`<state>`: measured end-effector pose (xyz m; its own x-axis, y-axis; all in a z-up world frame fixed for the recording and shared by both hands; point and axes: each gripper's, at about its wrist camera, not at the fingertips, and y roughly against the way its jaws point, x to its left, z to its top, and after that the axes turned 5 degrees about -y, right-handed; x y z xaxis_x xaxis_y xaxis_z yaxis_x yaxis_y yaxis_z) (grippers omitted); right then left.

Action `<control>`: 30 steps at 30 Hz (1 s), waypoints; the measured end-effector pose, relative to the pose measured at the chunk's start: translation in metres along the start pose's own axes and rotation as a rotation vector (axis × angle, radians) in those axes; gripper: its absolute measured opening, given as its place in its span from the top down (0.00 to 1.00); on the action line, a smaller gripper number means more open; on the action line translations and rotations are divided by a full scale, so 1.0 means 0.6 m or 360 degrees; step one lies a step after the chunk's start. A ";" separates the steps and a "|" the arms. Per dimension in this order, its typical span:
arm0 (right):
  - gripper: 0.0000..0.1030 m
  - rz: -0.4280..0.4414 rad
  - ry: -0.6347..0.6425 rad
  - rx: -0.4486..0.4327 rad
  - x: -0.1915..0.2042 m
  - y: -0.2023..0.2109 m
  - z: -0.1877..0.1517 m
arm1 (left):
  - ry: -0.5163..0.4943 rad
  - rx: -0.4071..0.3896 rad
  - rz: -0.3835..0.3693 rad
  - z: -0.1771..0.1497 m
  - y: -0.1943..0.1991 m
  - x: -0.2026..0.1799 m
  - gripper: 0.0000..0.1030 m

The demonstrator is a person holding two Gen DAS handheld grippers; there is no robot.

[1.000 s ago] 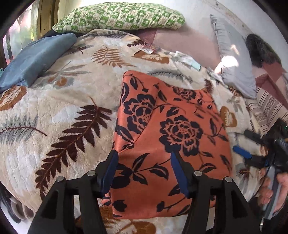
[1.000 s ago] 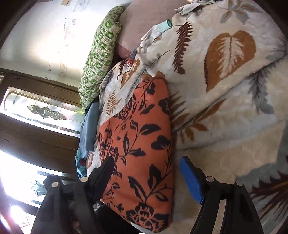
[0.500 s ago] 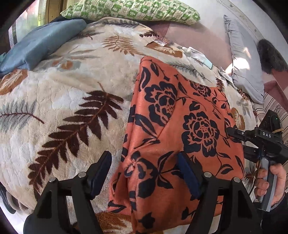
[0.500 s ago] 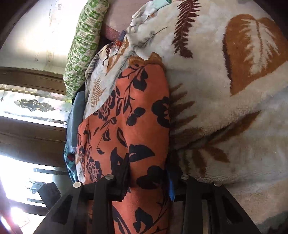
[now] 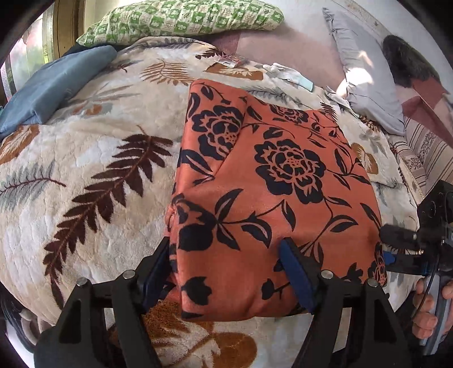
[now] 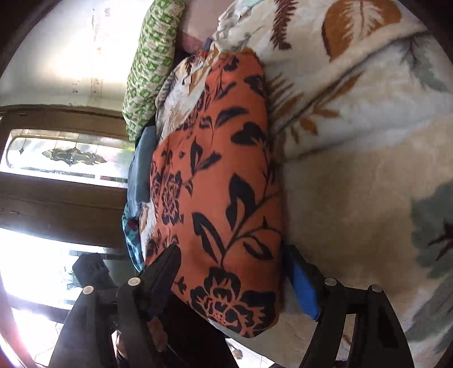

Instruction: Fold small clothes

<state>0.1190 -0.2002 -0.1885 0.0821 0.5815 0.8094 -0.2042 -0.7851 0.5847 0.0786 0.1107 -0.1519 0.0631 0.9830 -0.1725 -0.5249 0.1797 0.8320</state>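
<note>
Garment (image 5: 271, 198) between both grippers' spread jaws

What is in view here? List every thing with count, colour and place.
garment: one, orange with black flowers, folded on the blanket
blanket: one, cream with leaf print, covering the bed
green pillow: one, green checked, far edge
cushion: one, blue, far left
grey pillow: one, grey, far right
window: one, patterned glass, beyond the bed
left tongs: one, black with blue pads, just opened, astride the garment's near edge
right tongs: one, same colours, just opened, garment between them
hand: one, holding the right tongs' handle
</note>
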 end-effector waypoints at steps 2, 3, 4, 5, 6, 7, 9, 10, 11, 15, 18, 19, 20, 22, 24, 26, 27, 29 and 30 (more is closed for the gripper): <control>0.57 -0.0158 0.0109 -0.0036 0.018 -0.008 -0.016 | -0.0013 0.0006 0.0010 0.001 0.001 -0.002 0.25; 0.65 -0.0165 0.0099 -0.0083 0.021 0.002 -0.021 | -0.0023 0.0010 0.0016 0.002 0.002 -0.004 0.25; 0.67 -0.0158 0.0102 -0.0131 0.027 0.015 -0.026 | -0.0029 0.0012 0.0016 0.001 0.001 -0.004 0.25; 0.67 -0.0175 0.0138 -0.0159 0.036 0.020 -0.028 | -0.0032 0.0011 0.0020 0.001 0.000 -0.003 0.25; 0.67 -0.0240 0.0185 -0.0143 0.039 0.014 -0.029 | -0.0034 0.0009 0.0022 0.000 -0.003 -0.004 0.24; 0.67 -0.0329 0.0189 -0.0099 0.028 -0.003 -0.028 | -0.0049 0.0010 0.0027 0.000 -0.007 -0.007 0.23; 0.63 -0.0297 0.0105 -0.0065 0.006 -0.015 -0.020 | -0.0087 0.0001 0.0056 -0.001 -0.007 -0.012 0.23; 0.51 -0.0273 0.0100 -0.0055 0.011 -0.008 -0.017 | -0.0075 0.0002 0.0045 0.001 -0.003 -0.010 0.23; 0.44 -0.0292 0.0112 -0.0064 0.020 0.002 -0.016 | -0.0051 0.0000 0.0024 0.002 0.004 -0.006 0.23; 0.38 -0.0445 0.0270 -0.0325 0.070 0.073 -0.018 | 0.0080 -0.0168 -0.0077 0.014 0.066 0.025 0.24; 0.37 -0.0367 0.0390 -0.0372 0.119 0.091 -0.010 | 0.0266 -0.0232 -0.0223 0.031 0.085 0.081 0.24; 0.37 -0.0347 0.0436 -0.0348 0.138 0.081 -0.002 | 0.0371 -0.0202 -0.0325 0.037 0.077 0.106 0.24; 0.37 -0.0326 0.0477 -0.0313 0.155 0.068 0.005 | 0.0480 -0.0156 -0.0442 0.041 0.065 0.132 0.24; 0.37 -0.0300 0.0536 -0.0249 0.180 0.031 0.021 | 0.0605 -0.0028 -0.0616 0.044 0.038 0.165 0.24; 0.37 -0.0295 0.0557 -0.0139 0.184 -0.019 0.033 | 0.0668 0.0052 -0.0788 0.039 0.017 0.182 0.24; 0.36 -0.0420 0.0535 -0.0040 0.162 -0.068 0.046 | 0.0718 0.0082 -0.0911 0.031 0.005 0.188 0.24; 0.36 -0.0415 0.0506 -0.0002 0.146 -0.085 0.050 | 0.0730 0.0104 -0.0970 0.027 -0.001 0.188 0.24; 0.36 -0.0352 0.0467 -0.0021 0.138 -0.083 0.054 | 0.0730 0.0166 -0.1038 0.021 -0.012 0.182 0.24; 0.36 -0.0342 0.0447 -0.0010 0.139 -0.082 0.057 | 0.0717 0.0181 -0.1044 0.020 -0.016 0.179 0.24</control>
<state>0.1692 -0.1203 -0.1481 -0.1473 0.7698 0.6211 -0.2172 -0.6378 0.7390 0.1007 0.2152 -0.1719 -0.0328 0.5700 -0.8210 -0.4086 0.7420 0.5315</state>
